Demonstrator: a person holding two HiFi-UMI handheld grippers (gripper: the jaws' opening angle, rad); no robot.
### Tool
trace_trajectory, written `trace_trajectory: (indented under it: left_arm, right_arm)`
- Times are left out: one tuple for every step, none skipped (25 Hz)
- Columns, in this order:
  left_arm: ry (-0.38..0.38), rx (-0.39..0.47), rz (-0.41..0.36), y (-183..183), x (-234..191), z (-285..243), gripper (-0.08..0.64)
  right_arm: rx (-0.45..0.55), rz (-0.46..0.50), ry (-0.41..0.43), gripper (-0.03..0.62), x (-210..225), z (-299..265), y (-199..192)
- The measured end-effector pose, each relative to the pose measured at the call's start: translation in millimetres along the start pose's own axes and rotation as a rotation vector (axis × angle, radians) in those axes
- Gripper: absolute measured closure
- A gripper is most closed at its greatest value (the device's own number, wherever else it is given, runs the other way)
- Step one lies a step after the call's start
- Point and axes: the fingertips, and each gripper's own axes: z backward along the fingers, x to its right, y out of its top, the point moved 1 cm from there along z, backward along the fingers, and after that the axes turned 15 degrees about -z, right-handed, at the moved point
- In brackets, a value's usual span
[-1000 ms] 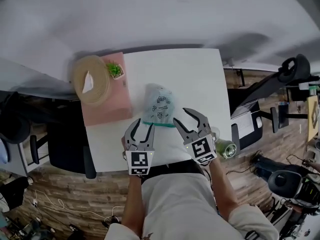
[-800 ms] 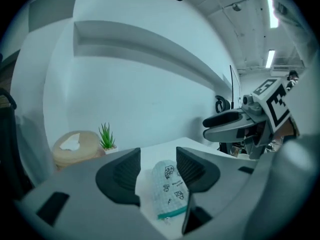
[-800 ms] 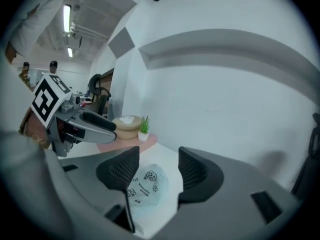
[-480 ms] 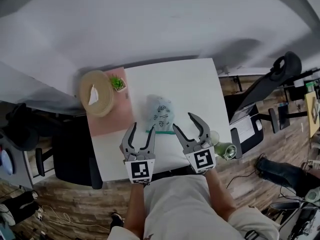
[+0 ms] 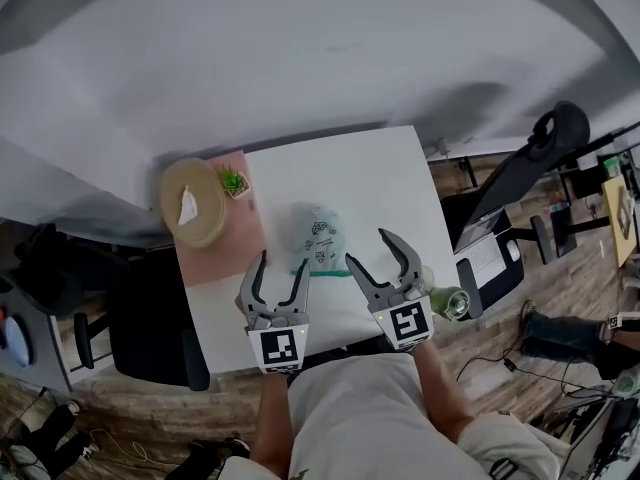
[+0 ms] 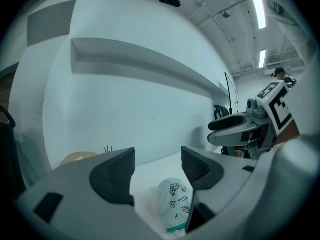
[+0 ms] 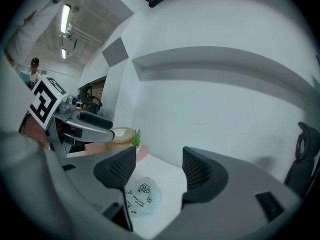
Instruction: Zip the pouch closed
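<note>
Both pairs of jaws stand wide and are opening, with nothing pressed between their dark ribbed pads. The left gripper (image 5: 282, 260) and the right gripper (image 5: 371, 249) are held side by side above the near edge of the table, each pointing away from the person and only slightly downward.

The pouch (image 5: 318, 238) lies flat on the white table (image 5: 380, 173), just beyond the two grippers and about midway between them. It touches neither one. It is pale, with a fine grid pattern and small dark doodles. There are scraps of print among them, too small to read. A green zip strip (image 5: 318, 267) runs along its near edge.

To the left, a pink mat (image 5: 222, 255) covers that side of the table. A round tan basket (image 5: 192, 204) sits on the mat, and a small green plant (image 5: 235, 181) stands beside the basket. At the table's right near corner, close to the right gripper, is a greenish glass jar (image 5: 451, 301). Each gripper carries a cube of black-and-white square markers. A black office chair (image 5: 545, 140) stands off to the right on the wood floor.
</note>
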Motion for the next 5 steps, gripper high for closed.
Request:
trace_trajectory:
  left_arm:
    - [0.001,0.005,0.001,2.1,-1.6,0.4,0.281]
    - [0.003,0.011,0.002,4.2,-3.1,0.9,0.276]
    - [0.004,0.015,0.002,6.1,-4.6,1.3,0.272]
    - [0.006,0.02,0.002,8.0,-6.0,1.8,0.268]
    - [0.007,0.024,0.001,9.8,-7.4,2.3,0.265]
  right_arm:
    - [0.005,-0.002,-0.002,0.312,-0.4,0.3,2.2]
    - [0.009,-0.003,-0.003,0.307,-0.9,0.4,4.2]
    - [0.014,-0.004,-0.003,0.301,-1.4,0.3,6.1]
    - [0.019,-0.005,-0.004,0.297,-1.9,0.2,8.0]
    - [0.024,-0.007,-0.006,0.291,-2.4,0.1,9.9]
